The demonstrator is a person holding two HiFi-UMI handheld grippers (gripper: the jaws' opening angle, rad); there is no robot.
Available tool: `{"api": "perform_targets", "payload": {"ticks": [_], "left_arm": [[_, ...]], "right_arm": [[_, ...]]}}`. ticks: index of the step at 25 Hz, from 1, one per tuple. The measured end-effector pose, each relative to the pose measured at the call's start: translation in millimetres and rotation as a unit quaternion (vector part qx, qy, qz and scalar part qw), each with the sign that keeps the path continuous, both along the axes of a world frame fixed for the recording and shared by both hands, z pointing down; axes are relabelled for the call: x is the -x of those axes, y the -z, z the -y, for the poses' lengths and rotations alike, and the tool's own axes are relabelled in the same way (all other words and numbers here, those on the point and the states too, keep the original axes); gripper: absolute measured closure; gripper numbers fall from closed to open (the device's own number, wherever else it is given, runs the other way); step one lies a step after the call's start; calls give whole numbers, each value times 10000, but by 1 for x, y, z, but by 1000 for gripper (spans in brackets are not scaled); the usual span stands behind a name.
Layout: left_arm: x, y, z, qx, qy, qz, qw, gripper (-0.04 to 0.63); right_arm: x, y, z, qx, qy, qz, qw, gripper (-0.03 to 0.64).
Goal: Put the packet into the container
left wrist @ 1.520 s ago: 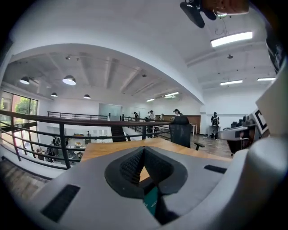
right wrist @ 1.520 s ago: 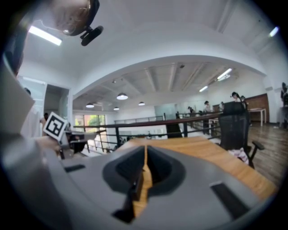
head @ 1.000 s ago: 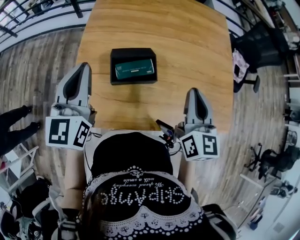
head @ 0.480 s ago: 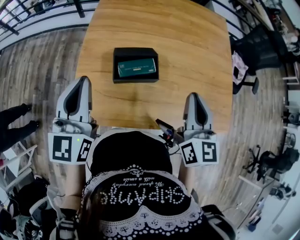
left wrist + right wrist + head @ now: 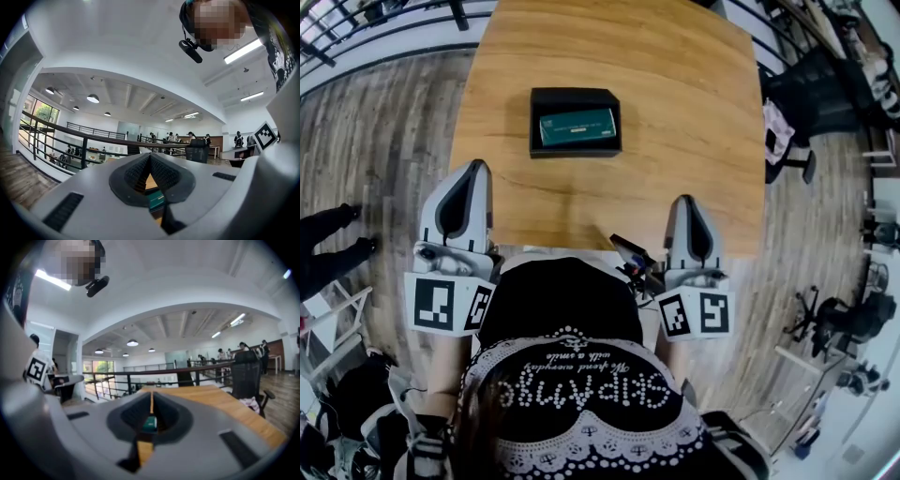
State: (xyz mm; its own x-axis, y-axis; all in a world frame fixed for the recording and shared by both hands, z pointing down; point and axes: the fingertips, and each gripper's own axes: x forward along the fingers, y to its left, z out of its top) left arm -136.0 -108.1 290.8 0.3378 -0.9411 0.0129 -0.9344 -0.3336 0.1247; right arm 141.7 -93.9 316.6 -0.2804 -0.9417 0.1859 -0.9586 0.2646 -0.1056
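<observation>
Packet (image 5: 576, 127): just one, teal and flat, lying inside the single black container (image 5: 537, 122) on the worktop (image 5: 675, 112). It sits well ahead of both sets of fingers, nearer the left gripper's line than the right's, so the job looks done to me.

The left gripper (image 5: 475, 167) has its fingers (image 5: 133, 171) pressed together on nothing. The right gripper (image 5: 686, 201) is the same, its fingers (image 5: 136, 414) meeting with only a sliver of wood showing between them. That makes two grippers, both empty, both at the near edge.

I'd guess the packet is light, thin, perhaps slick, and would bend if pinched mid-span. Lying flat, it looks best taken by a long edge, where the container seems to leave a little room.
</observation>
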Motion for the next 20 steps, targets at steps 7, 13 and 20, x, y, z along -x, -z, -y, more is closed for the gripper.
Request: {"api": "perform_targets", "payload": {"ticks": [7, 13, 20], "left_arm": [[3, -13, -10, 53, -150, 19, 9999, 565], [2, -21, -11, 42, -362, 2, 9993, 565], [5, -20, -5, -20, -491, 45, 9988, 565]], "right_arm": [[12, -11, -14, 125, -56, -54, 9999, 578], [20, -16, -17, 180, -159, -82, 9997, 578], [28, -16, -13, 182, -180, -126, 9996, 578]]}}
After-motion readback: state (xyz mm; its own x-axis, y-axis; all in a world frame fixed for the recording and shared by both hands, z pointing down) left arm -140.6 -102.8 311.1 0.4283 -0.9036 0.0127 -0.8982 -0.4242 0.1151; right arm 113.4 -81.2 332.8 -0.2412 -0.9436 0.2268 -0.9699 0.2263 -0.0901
